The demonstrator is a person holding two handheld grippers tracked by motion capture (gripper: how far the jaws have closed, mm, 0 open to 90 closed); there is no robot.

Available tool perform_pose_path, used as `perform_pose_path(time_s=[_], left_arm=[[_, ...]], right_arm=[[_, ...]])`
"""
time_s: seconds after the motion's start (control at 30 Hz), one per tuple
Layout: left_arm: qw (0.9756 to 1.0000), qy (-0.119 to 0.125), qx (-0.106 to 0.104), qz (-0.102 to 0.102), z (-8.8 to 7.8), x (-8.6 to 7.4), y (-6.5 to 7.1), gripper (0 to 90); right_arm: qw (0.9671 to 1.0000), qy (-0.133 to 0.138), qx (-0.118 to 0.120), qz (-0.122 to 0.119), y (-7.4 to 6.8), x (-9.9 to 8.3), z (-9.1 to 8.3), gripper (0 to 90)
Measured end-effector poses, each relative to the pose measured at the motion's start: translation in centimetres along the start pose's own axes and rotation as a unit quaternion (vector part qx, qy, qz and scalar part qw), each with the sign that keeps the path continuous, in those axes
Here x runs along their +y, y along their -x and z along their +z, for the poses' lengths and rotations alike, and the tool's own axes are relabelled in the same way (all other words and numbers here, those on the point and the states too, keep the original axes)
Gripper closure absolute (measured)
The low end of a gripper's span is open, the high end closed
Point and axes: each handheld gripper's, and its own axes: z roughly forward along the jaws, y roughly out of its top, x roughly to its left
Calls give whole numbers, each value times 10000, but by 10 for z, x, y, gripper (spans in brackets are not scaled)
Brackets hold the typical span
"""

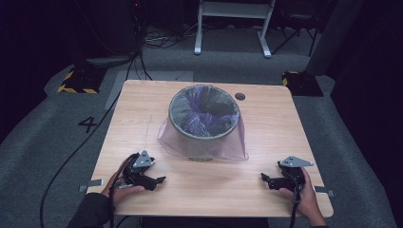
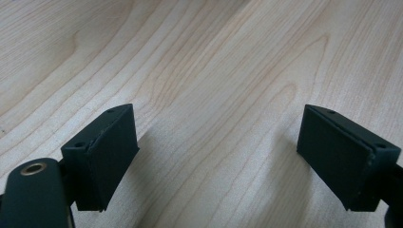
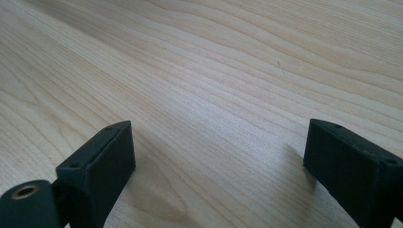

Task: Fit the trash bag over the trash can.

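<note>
— Dark room, grey carpet (image 1: 43,142), and what sits in the middle of the frame?

— Light wooden table (image 1: 266,137), square-ish, filling the centre of the high view. A round waste bin (image 1: 204,124) stands on it, slightly above the middle of the frame, lined with a translucent purple bag (image 1: 235,147) that drapes over the rim and spreads onto the tabletop around the base.

— And the grippers?

— Both rest low in the frame near the table's front edge, well apart from the bin. The left gripper (image 1: 160,180) sits at lower left, held by the left hand (image 1: 124,186); the right gripper (image 1: 263,177) sits at lower right in the right hand (image 1: 304,194). Their tips point toward each other across bare wood.

— Clenched or released?

— Released, both. In the left gripper view the two black jaws stand wide apart over wood grain with nothing between them. The right gripper view reads the same: jaws spread, plain tabletop in the gap.

— Anything in the background?

— A white metal frame (image 1: 233,23) at top centre, loose cables (image 1: 157,40) on the floor at upper left, a yellow-and-black striped block (image 1: 78,80) at left, and a "4" marking (image 1: 87,124) on the carpet beside the table.
</note>
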Motion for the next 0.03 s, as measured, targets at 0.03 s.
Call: perform_pose_path(time_s=[0.03], left_arm=[[10000, 2, 3, 4, 0, 0, 0, 130]], right_arm=[[10000, -2, -5, 10, 0, 0, 0, 98]])
